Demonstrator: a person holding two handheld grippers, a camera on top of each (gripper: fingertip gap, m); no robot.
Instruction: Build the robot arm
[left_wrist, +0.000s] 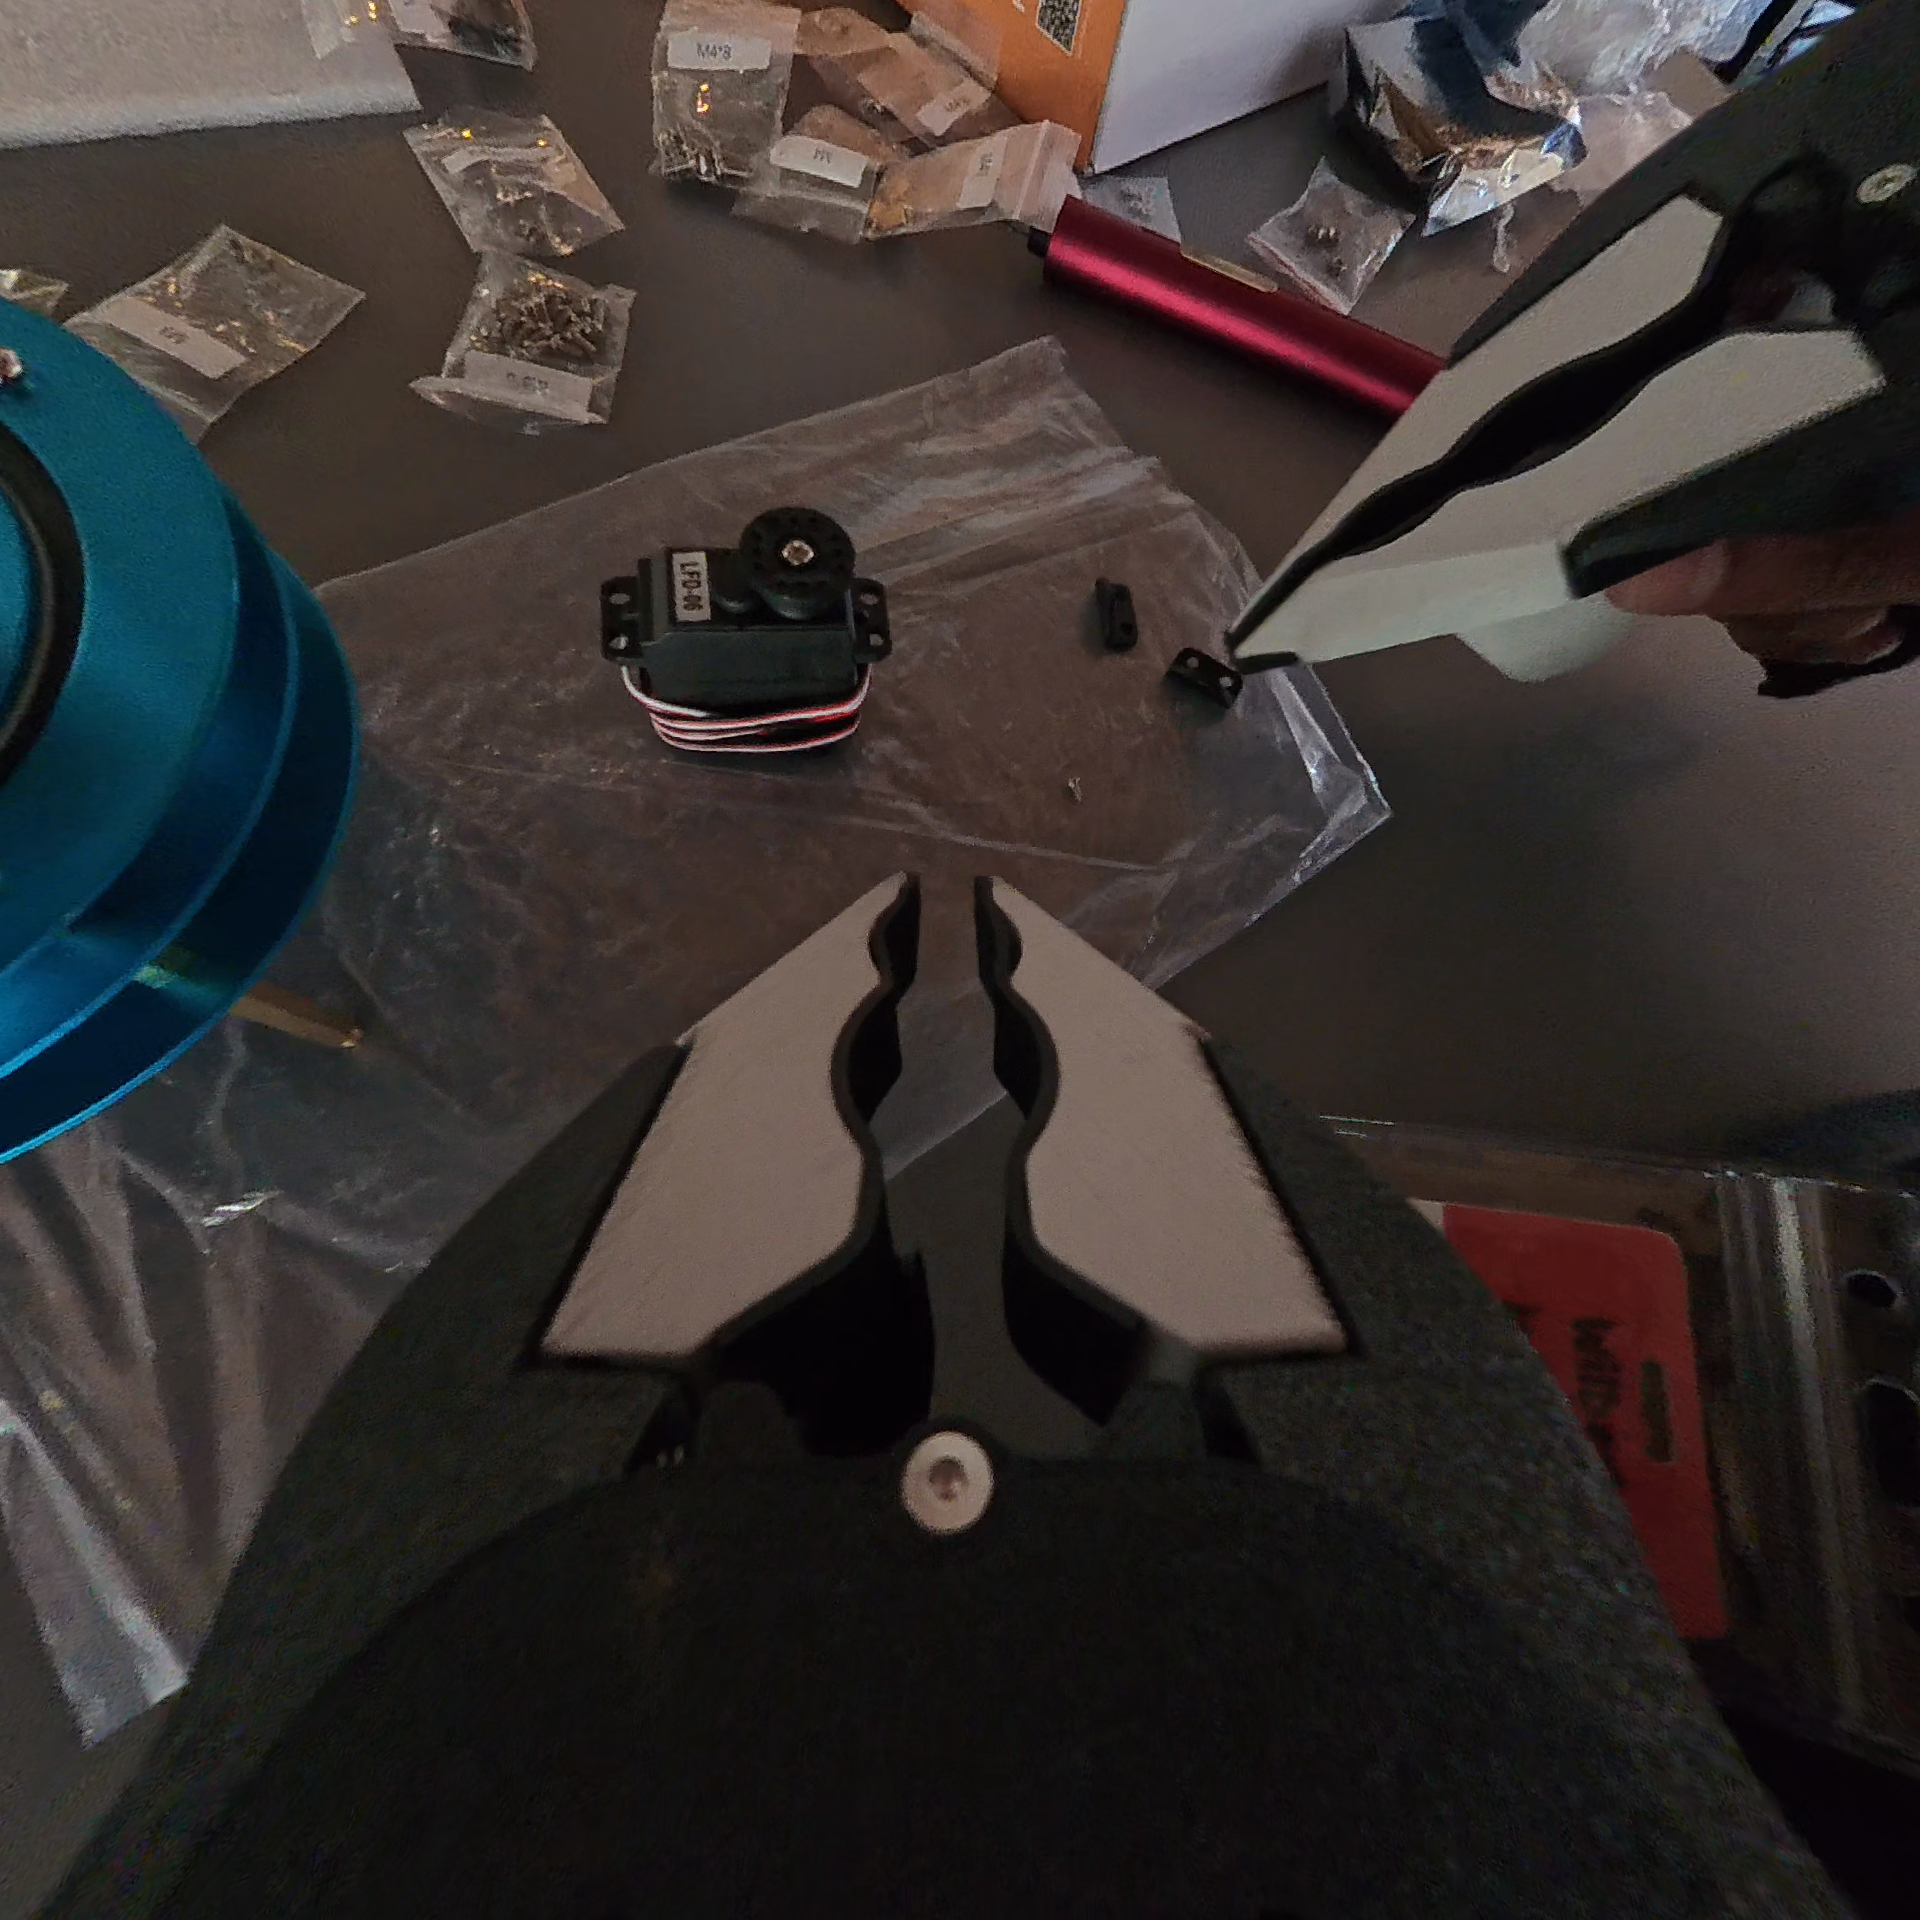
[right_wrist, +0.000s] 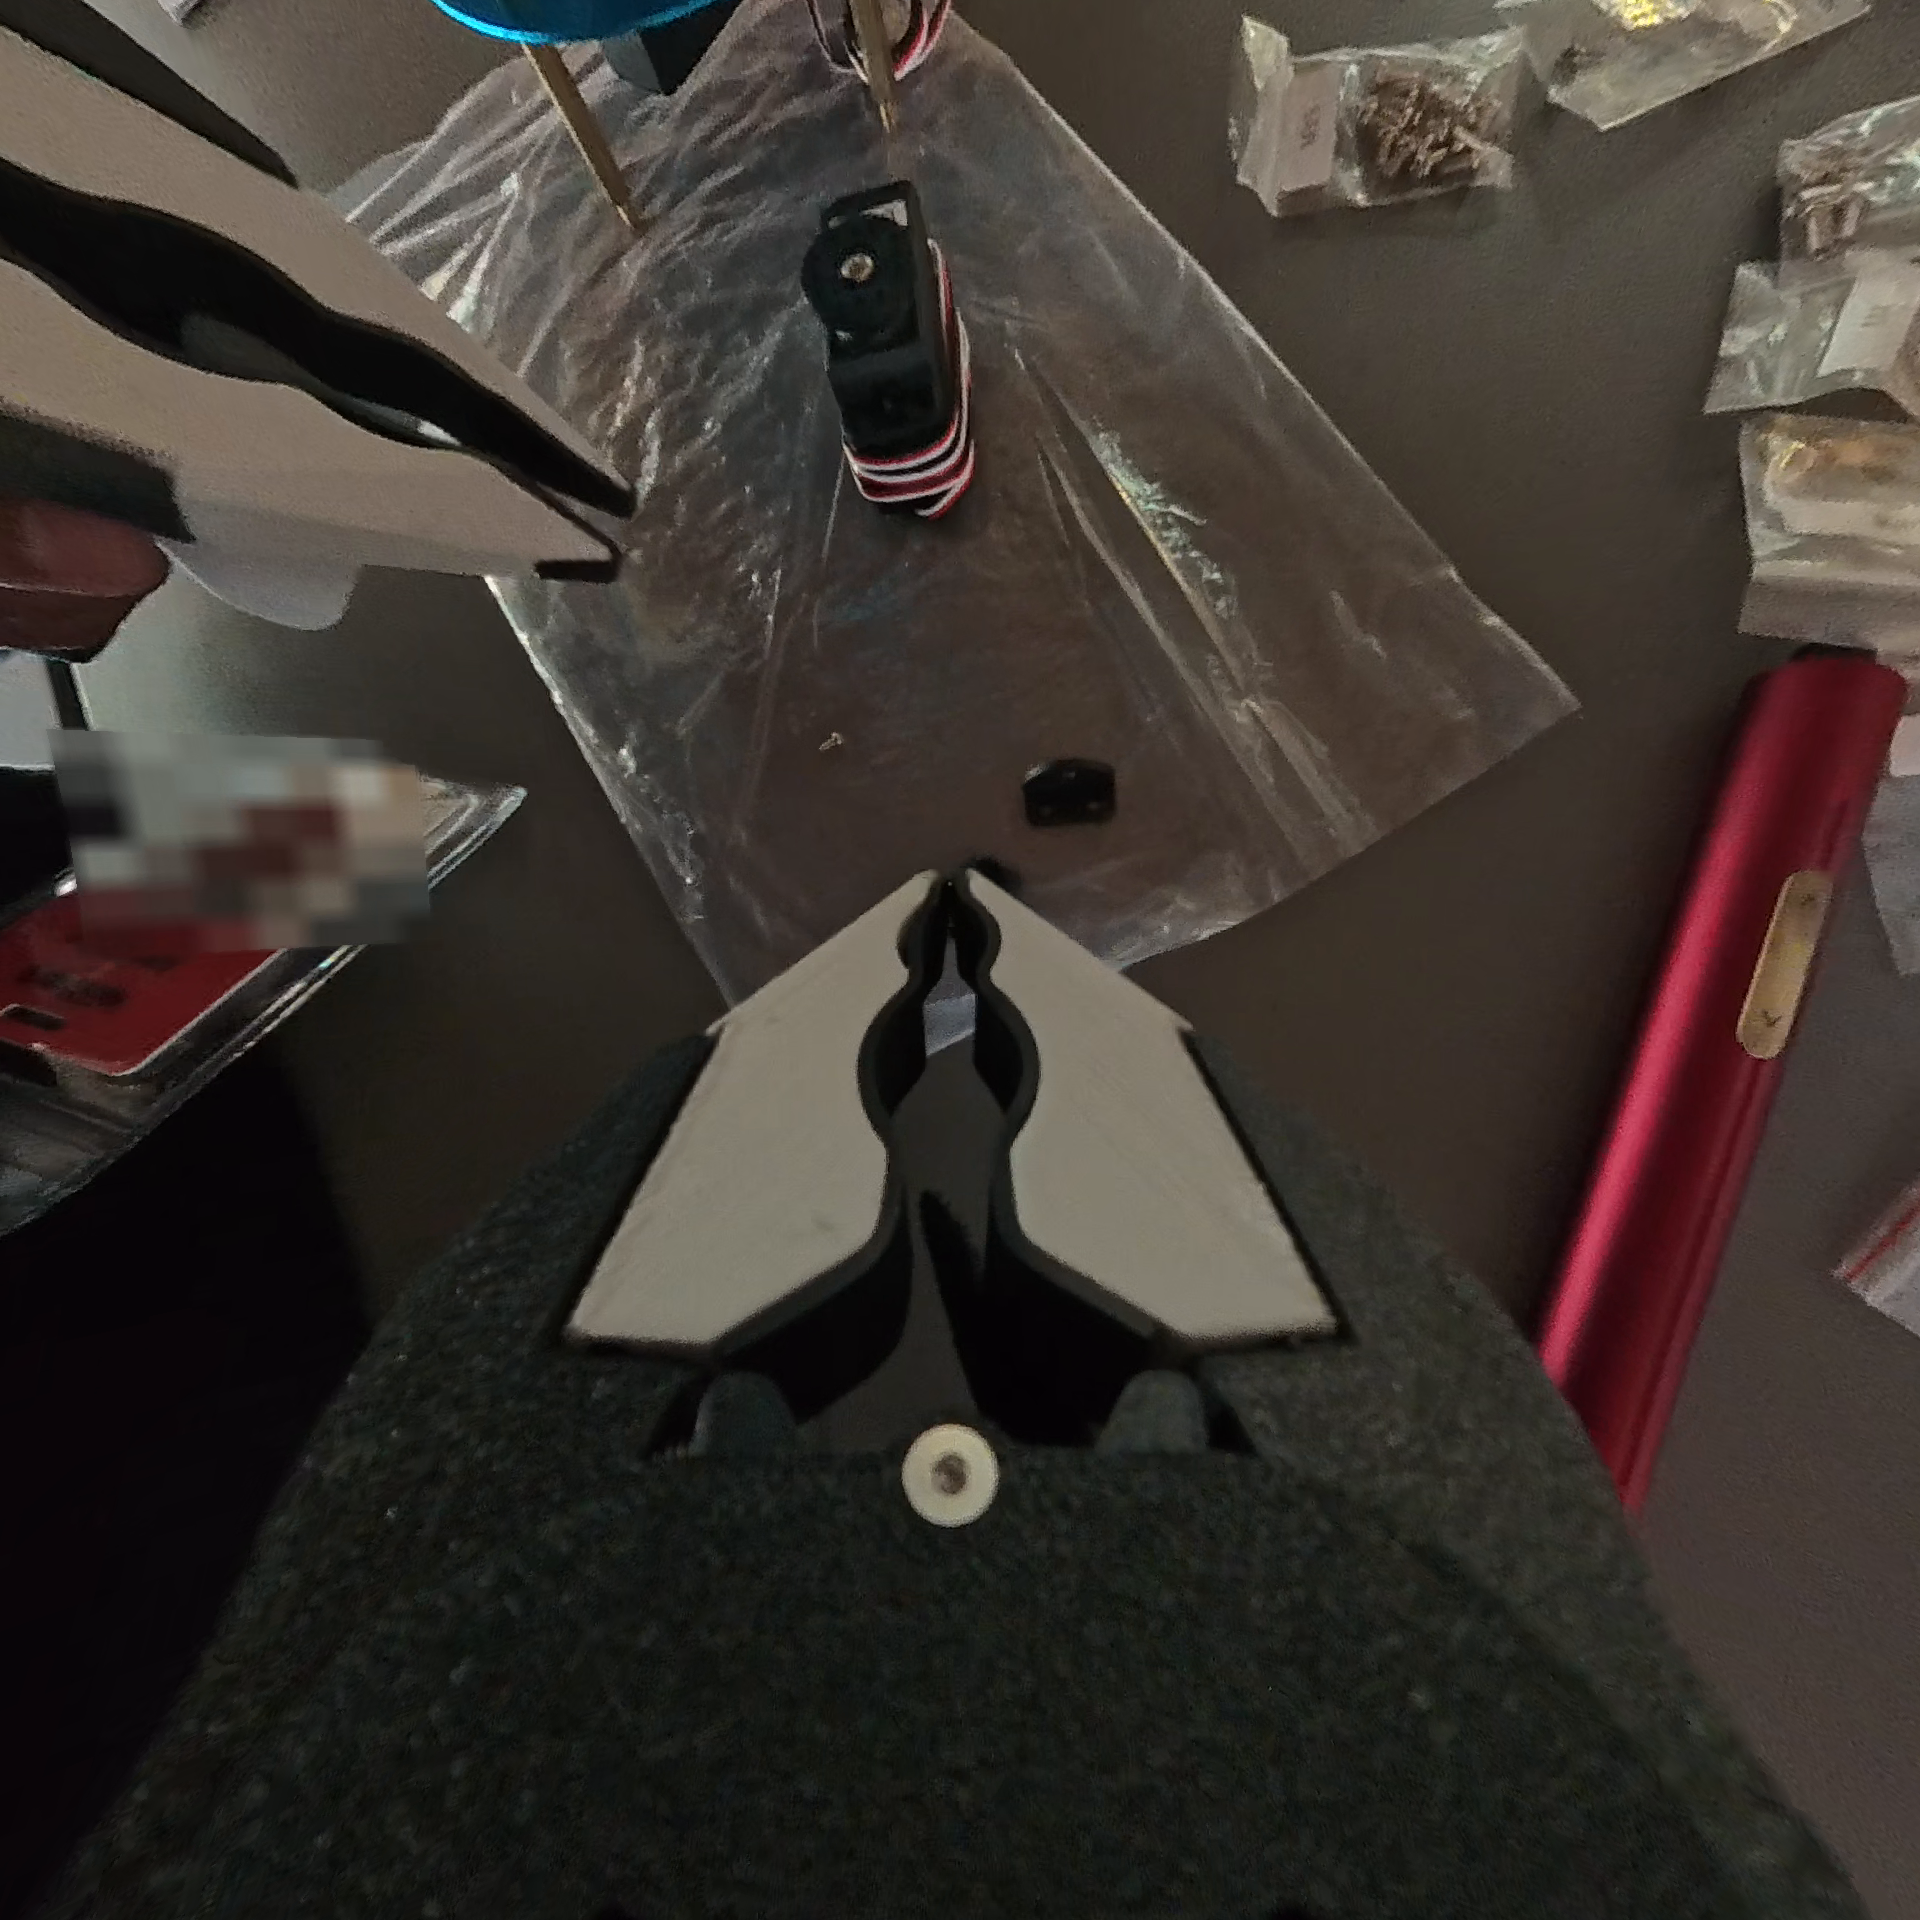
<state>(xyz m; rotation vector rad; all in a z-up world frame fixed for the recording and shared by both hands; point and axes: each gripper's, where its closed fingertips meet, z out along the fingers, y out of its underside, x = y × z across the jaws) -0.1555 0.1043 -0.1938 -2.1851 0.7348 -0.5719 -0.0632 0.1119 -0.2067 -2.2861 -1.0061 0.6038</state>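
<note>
Servo (left_wrist: 743, 634) boxy, on crinkled film (left_wrist: 935, 727) | left gripper (left_wrist: 945, 894) fingers apart | right gripper (right_wrist: 954, 883) fingers together

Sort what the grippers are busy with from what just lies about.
At the grippers: right gripper, fingers together beside a small black piece; second black piece; servo; clear bag beneath them; left gripper, open and empty.
Lying about: screw bags, red tube, blue disc.

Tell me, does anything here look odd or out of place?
One thing: a tiny loose screw lies alone on the clear plastic bag, away from the small black motor, while the other screws sit sealed in little bags. Nothing looks spilled or broken.
</note>
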